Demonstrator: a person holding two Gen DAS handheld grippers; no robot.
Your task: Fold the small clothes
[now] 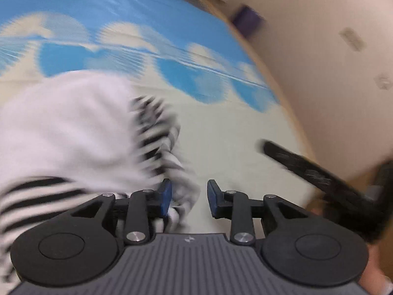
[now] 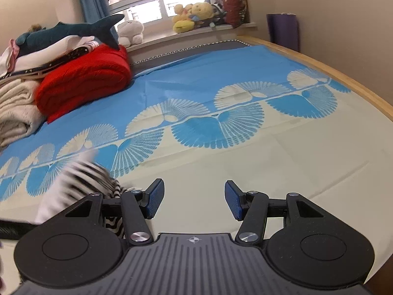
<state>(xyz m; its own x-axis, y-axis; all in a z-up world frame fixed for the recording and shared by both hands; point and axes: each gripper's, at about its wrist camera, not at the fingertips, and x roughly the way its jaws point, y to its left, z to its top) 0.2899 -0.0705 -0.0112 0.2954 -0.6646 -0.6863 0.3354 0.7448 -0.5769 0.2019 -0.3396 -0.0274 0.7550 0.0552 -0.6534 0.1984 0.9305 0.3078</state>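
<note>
A small white garment with black and white striped parts (image 1: 73, 132) lies crumpled on the bed sheet (image 1: 233, 132), blurred by motion. My left gripper (image 1: 188, 198) is open, its left finger at the garment's striped edge, nothing held between the pads. The right gripper's black body (image 1: 319, 172) shows at the right of the left wrist view. In the right wrist view the same striped garment (image 2: 81, 182) lies at the lower left, beside and partly behind the left finger. My right gripper (image 2: 194, 200) is open and empty over the cream part of the sheet (image 2: 270, 172).
A blue and cream fan-patterned sheet covers the bed. A red folded blanket (image 2: 86, 83), a pile of folded clothes (image 2: 14, 108) and a plush shark (image 2: 68, 34) sit at the far left. Plush toys (image 2: 191, 17) line the windowsill. The bed's wooden edge (image 2: 356, 86) runs along the right.
</note>
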